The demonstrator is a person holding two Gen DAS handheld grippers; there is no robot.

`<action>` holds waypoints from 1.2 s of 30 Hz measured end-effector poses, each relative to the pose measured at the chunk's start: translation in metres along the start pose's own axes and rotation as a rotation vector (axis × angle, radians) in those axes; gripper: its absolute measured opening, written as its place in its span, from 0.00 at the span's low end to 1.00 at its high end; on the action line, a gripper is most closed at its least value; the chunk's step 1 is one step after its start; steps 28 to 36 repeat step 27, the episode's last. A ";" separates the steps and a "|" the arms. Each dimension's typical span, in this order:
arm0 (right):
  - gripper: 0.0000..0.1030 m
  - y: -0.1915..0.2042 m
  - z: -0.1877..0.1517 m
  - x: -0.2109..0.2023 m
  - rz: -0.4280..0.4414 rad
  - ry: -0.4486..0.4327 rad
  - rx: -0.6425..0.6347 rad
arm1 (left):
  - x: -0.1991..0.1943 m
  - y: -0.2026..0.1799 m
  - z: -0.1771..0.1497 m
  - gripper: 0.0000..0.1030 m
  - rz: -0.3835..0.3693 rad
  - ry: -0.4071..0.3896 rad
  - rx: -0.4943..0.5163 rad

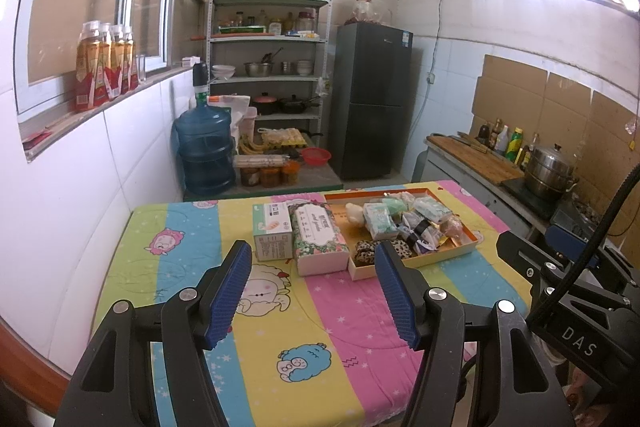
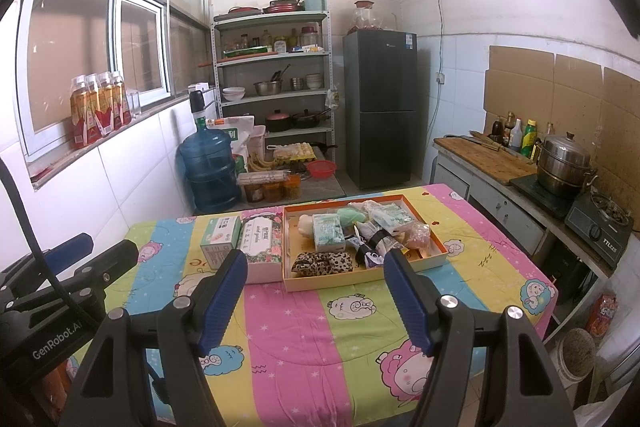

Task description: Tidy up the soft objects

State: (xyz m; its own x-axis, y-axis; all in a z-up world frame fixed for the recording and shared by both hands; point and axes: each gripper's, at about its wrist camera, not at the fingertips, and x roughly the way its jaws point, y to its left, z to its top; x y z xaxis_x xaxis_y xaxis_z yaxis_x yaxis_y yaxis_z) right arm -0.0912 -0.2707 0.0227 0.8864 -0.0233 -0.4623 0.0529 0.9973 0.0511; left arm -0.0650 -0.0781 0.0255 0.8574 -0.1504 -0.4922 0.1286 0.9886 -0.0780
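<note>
Hovering above the near part of the worktop (image 2: 304,331), the right hand-held gripper (image 2: 316,299) is standing wide open with nothing between its ribbed blue pads (image 2: 222,301); the left hand-held gripper (image 1: 314,293) is doing the same, jaws spread and empty. Both are sitting well short of the tray (image 2: 360,277), which is lying on the far half of the striped cartoon cloth (image 2: 352,359).

Inside the tray a jumble of soft things is resting: a leopard-print fabric piece (image 2: 320,263) at the near left corner, a pale plush toy (image 2: 306,225) behind it, a mint-green tissue pack (image 2: 328,233) beside that, and crinkly plastic-wrapped packets (image 2: 390,217) toward the far right. A dark bundle (image 2: 372,247) is lying across the middle; what it is cannot be told.

Just left of the tray a floral tissue pack (image 2: 260,247) is lying, touching or nearly touching the tray wall, with a small cardboard box (image 2: 218,241) on its far left side.

These things are probably light and yielding, so they will likely squash under the pads instead of resisting. The leopard piece looks easiest to pinch across its bunched middle. The wrapped packets are looking slick and may slide; gripping across the narrow width seems safer. The floral pack is bulkier and would want a wide grip across its short sides.
</note>
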 end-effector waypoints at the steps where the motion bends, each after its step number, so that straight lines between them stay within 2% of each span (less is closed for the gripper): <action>1: 0.68 0.000 0.000 0.000 0.000 0.000 0.000 | 0.000 0.000 0.000 0.64 0.000 -0.001 0.000; 36: 0.68 0.002 -0.003 0.002 -0.002 0.005 0.001 | 0.000 -0.001 -0.003 0.64 0.010 0.001 -0.005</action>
